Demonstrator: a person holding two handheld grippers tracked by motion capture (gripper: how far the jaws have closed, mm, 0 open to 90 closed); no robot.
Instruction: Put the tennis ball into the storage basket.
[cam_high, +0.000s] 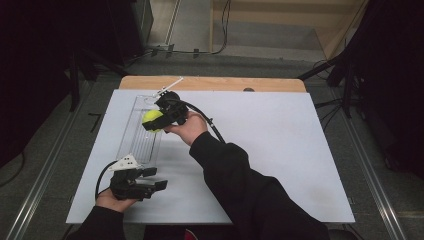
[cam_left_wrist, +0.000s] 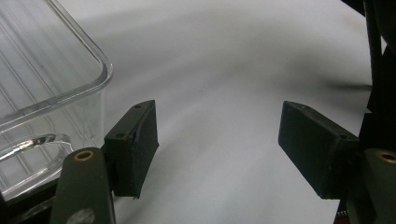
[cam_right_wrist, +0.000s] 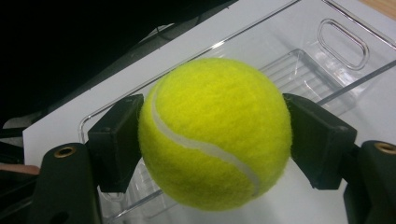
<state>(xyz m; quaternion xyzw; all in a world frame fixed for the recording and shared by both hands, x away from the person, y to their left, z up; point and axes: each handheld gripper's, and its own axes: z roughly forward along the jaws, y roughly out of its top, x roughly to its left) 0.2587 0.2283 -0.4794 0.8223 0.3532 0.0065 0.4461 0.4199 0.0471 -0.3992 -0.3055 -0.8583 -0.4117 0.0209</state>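
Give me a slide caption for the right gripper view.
Right gripper clamps a tennis ball between its fingers above a clear bin on the white table.

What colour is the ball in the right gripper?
Bright yellow-green with a white seam, the tennis ball shows best in the right gripper view.
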